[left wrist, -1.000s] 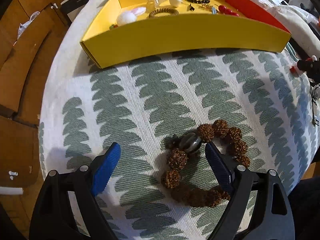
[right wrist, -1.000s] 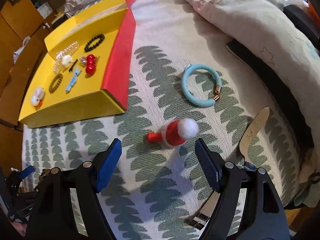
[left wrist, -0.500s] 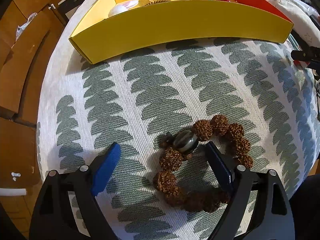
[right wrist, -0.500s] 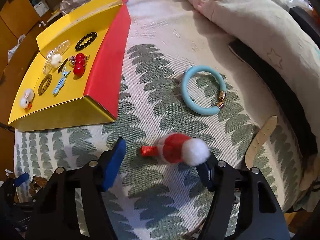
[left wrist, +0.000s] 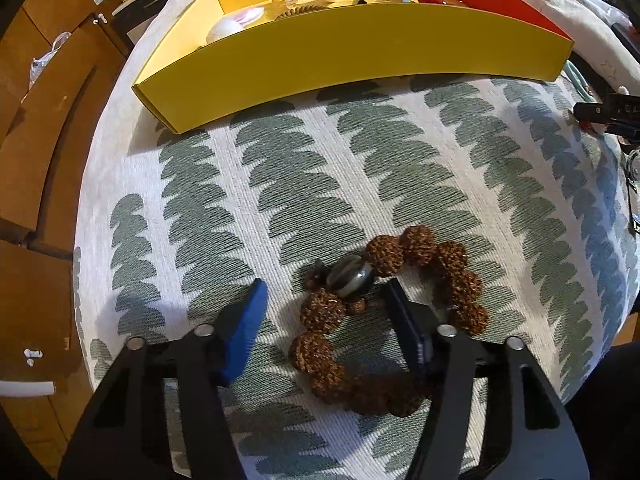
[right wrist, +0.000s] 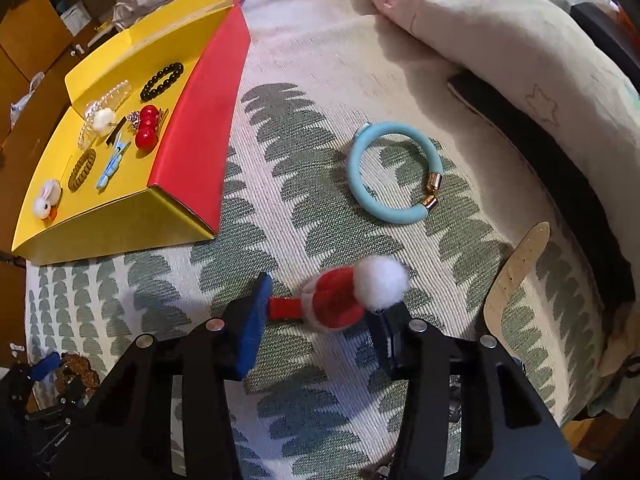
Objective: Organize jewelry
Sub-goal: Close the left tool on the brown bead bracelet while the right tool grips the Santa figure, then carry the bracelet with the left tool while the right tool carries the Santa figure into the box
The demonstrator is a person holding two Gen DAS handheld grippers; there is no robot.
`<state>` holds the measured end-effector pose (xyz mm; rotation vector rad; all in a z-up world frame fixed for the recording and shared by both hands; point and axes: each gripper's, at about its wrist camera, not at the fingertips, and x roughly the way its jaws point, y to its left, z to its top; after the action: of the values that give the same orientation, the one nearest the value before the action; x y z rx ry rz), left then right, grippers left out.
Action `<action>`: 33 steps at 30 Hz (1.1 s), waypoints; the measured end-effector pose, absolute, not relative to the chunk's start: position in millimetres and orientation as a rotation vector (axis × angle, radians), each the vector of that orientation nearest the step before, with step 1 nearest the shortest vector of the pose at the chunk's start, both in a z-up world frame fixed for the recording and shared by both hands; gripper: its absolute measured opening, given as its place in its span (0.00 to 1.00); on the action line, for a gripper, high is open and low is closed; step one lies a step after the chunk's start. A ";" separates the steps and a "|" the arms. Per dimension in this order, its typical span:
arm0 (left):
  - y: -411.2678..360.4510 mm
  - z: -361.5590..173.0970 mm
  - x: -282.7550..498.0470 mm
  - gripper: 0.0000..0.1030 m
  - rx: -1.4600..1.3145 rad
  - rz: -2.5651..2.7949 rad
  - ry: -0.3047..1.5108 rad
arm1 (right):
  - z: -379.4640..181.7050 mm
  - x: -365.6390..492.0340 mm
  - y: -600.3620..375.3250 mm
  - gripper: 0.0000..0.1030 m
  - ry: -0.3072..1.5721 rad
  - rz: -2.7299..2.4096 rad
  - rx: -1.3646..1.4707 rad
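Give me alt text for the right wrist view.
The right tool has just been closing around a red Santa-hat clip on the leaf-patterned cloth, pads at its ends. Beyond lie a blue bangle and, left, a yellow tray of jewelry.

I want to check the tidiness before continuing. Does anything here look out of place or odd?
Yes. Several pieces lie loose on the patterned cloth instead of in the yellow tray: a brown bead bracelet, a Santa hat clip, a light blue bangle and a tan strap. Nothing looks damaged or spilled.
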<state>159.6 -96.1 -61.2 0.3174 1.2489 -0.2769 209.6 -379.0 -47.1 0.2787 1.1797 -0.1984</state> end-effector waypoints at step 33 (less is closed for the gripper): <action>-68.8 -19.0 163.7 0.19 0.042 -0.475 1.234 | -16.3 191.6 -389.2 0.45 1.099 -0.145 0.381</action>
<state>163.7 -68.8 -19.0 0.0425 1.2344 -0.4752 191.6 -389.2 -16.3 0.3811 1.0986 -0.1450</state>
